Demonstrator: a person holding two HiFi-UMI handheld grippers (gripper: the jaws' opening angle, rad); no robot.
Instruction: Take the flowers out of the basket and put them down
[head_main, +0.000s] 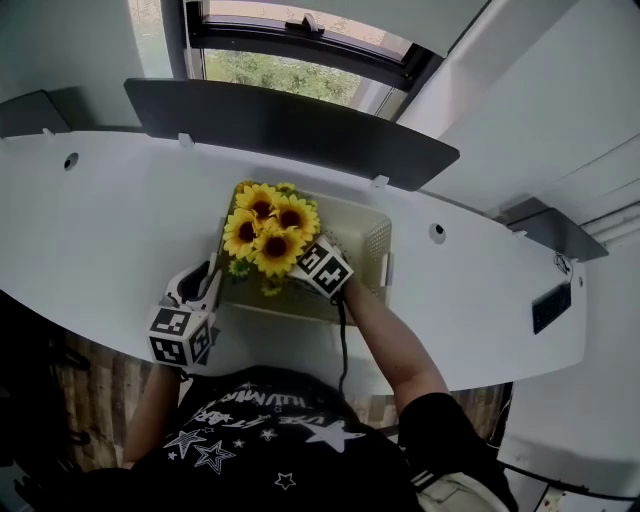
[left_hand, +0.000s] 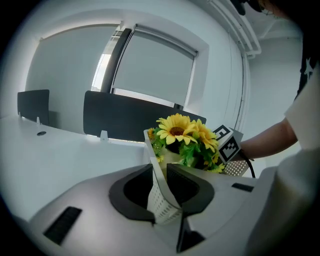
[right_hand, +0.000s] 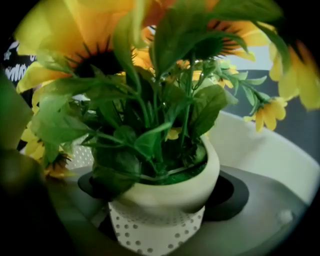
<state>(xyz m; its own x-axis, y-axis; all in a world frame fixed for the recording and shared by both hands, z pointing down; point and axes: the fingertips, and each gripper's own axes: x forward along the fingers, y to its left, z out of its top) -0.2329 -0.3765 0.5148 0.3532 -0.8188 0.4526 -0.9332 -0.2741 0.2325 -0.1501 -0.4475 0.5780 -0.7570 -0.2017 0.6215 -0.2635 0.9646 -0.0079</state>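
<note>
A cream perforated basket stands in the middle of the white desk. Yellow sunflowers with green leaves rise from a cream pot at the basket's left end. My left gripper is shut on the basket's left wall, which runs up between its dark pads. My right gripper reaches in from the near side and is shut on the pot, whose round body sits between the two dark pads. The blooms hide the right fingertips in the head view. Whether the pot rests on the basket floor cannot be told.
A dark divider panel stands along the desk's back edge below a window. Cable holes and a socket sit at the right. The desk's curved front edge lies just behind both grippers.
</note>
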